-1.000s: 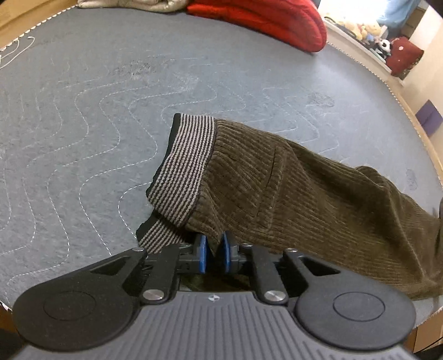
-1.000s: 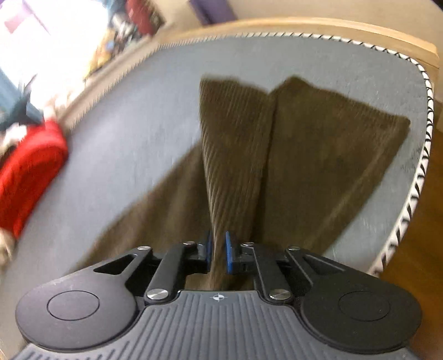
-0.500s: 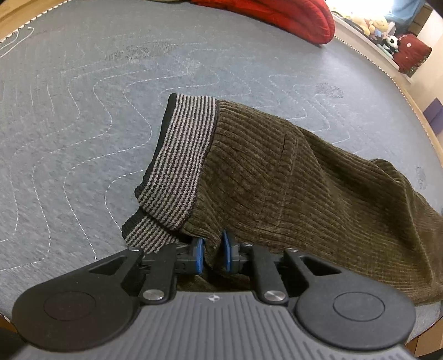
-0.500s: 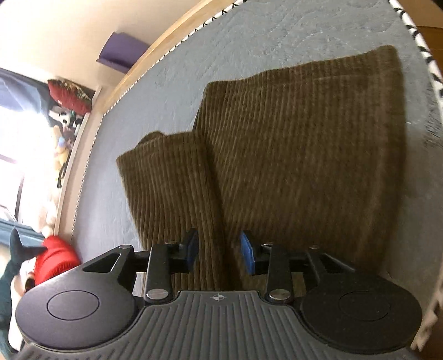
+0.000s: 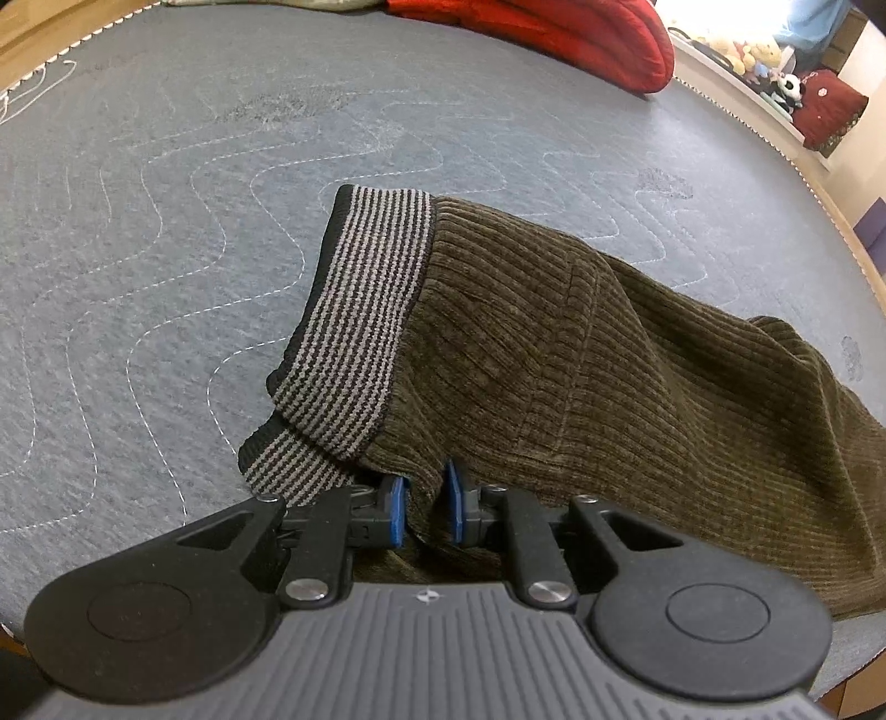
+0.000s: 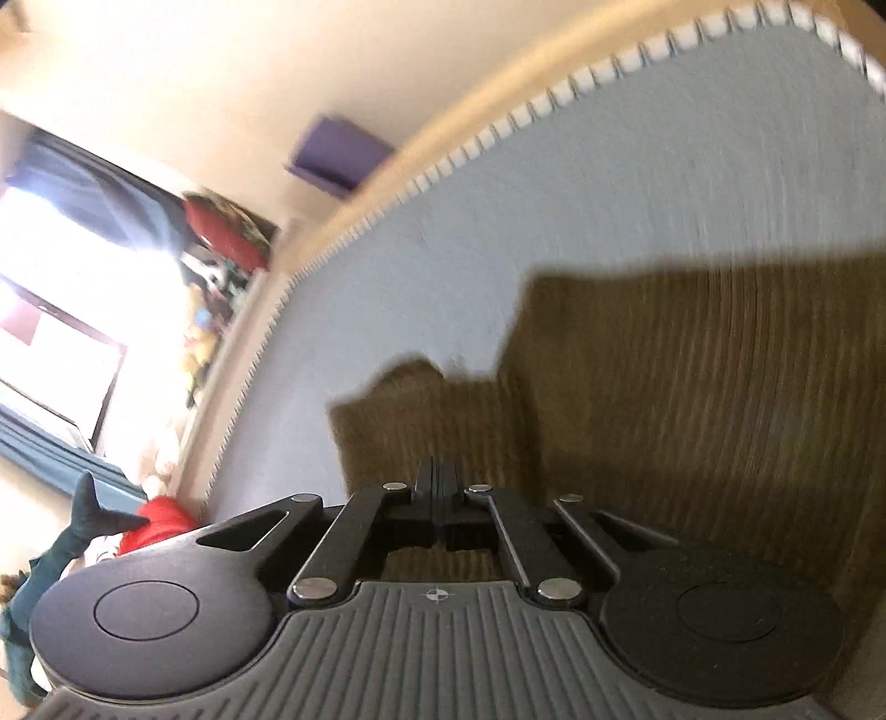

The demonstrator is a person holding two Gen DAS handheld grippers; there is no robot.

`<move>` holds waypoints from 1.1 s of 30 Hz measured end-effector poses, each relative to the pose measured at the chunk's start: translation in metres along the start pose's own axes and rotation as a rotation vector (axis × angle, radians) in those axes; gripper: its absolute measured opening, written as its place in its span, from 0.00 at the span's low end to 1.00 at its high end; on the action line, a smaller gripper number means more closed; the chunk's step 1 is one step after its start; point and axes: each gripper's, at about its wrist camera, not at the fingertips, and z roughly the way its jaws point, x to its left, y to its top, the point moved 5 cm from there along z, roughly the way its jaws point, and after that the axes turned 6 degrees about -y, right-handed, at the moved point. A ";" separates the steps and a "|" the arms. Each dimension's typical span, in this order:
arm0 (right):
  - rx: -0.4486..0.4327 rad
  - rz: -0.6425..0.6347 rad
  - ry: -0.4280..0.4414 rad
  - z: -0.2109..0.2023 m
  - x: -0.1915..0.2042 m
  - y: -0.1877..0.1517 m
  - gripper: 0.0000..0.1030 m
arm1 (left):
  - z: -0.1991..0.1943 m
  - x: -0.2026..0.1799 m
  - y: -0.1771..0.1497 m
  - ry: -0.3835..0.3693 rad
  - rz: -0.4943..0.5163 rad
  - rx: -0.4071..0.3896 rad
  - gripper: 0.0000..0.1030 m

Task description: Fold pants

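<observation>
Left wrist view: the left hand-held gripper (image 5: 425, 509) sits low at the near edge of the pants (image 5: 581, 376), its blue pads (image 5: 396, 510) slightly apart with a ridge of brown corduroy standing between them; whether the pads actually press the cloth I cannot tell.
Pants: brown corduroy, lying on a grey quilted tabletop (image 5: 166, 232) with wavy white stitching; the body runs off to the right and bunches into soft folds there.
Waistband (image 5: 360, 315): grey and black stripes, at the left end of the pants, with its near corner turned over so a second striped strip shows just beside the left pad.
Far edge: a red cloth (image 5: 565, 33) lies at the back of the tabletop, well apart from the pants; plush toys (image 5: 736, 47) sit on a ledge beyond it.
Right wrist view: blurred; the right hand-held gripper (image 6: 437, 487) has its fingers pressed together with nothing between them.
Pants in this view (image 6: 692, 399): spread flat on the grey tabletop (image 6: 609, 183), a narrower piece lying to the left of a wider one, both reaching under the gripper.
Surroundings: a pale wooden rim (image 6: 443, 138) edges the surface, a purple object (image 6: 340, 158) sits beyond it, and a bright window (image 6: 61, 310) is at the left.
</observation>
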 end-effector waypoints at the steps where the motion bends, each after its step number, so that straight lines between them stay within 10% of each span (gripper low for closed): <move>1: -0.028 -0.002 0.009 -0.008 0.000 0.005 0.00 | 0.000 0.000 0.000 0.000 -0.004 0.000 0.16; 7: -0.009 -0.049 -0.143 -0.025 -0.029 0.014 0.08 | -0.001 -0.002 -0.001 0.009 0.005 -0.009 0.16; 10: 0.094 -0.005 -0.100 -0.014 -0.035 0.005 0.39 | -0.001 -0.001 -0.002 0.000 0.016 -0.009 0.16; 13: 0.101 -0.032 -0.128 -0.006 -0.028 -0.002 0.42 | -0.001 0.001 -0.002 -0.013 -0.003 -0.003 0.16; 21: 0.159 -0.090 -0.187 0.031 -0.006 -0.027 0.43 | 0.001 0.004 0.003 -0.015 -0.024 0.009 0.17; 25: 0.169 -0.096 -0.147 0.039 0.007 -0.024 0.03 | 0.002 0.004 0.004 -0.011 -0.019 0.009 0.17; 33: -0.131 -0.154 -0.083 -0.034 0.035 0.029 0.01 | 0.002 0.005 0.004 -0.027 -0.033 0.006 0.18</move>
